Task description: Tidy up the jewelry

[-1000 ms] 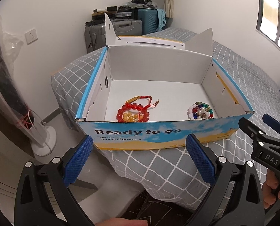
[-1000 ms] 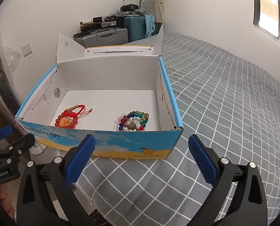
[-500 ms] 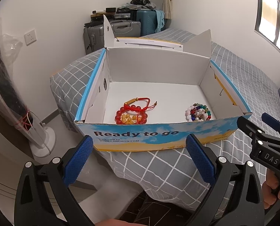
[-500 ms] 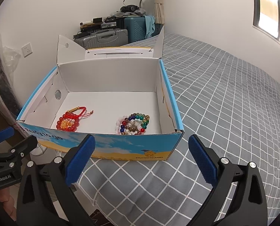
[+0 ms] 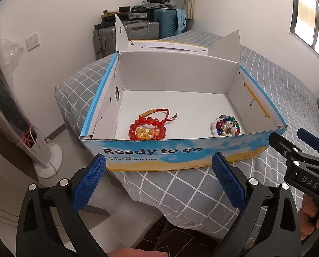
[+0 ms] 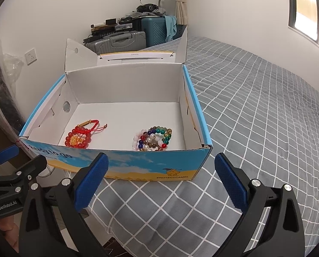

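Observation:
An open cardboard box (image 5: 159, 152) (image 6: 138, 167) with a blue printed front stands on the bed corner. Inside at the front left lies a pile of red and yellow bead bracelets with a red cord (image 5: 147, 126) (image 6: 79, 138). At the front right lies a pile of multicoloured bead bracelets (image 5: 225, 126) (image 6: 154, 138). My left gripper (image 5: 159, 182) is open and empty, just in front of the box. My right gripper (image 6: 161, 180) is open and empty, in front of the box's right corner; it also shows in the left wrist view (image 5: 298, 150).
The bed (image 6: 255, 117) with a grey checked cover stretches to the right. Suitcases (image 6: 120, 39) with clutter stand at the far wall. A wrapped fan on a white base (image 5: 45, 156) stands on the floor at the left. The box lid (image 5: 165, 46) stands open behind.
Both grippers have risen slightly and tilted, so more of the box floor and both bracelet piles show. Nothing was grasped.

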Tool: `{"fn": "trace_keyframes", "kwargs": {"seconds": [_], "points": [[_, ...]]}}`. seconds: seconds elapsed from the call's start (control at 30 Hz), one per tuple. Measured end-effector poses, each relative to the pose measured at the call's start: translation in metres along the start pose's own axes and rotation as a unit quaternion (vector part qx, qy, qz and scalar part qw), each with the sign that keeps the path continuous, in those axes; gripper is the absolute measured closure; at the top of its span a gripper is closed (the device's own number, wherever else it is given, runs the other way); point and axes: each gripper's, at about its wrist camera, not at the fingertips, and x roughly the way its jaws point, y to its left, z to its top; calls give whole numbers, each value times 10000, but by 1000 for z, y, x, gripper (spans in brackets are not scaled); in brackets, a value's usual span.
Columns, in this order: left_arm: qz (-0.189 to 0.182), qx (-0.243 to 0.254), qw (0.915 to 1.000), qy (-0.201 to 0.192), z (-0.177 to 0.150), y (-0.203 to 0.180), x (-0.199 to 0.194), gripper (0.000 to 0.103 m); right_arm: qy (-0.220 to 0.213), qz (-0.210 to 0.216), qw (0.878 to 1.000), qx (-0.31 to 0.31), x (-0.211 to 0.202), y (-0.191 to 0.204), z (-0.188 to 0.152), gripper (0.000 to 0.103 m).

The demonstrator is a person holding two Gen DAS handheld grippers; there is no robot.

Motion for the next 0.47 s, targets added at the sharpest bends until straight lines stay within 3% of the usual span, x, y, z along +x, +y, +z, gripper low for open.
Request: {"fn": "trace_keyframes", "kwargs": {"seconds": [0.47], "points": [[15,-7,10000,-27,0,1,0,6,7,18,10000,24,2,0,-1,8]]}}
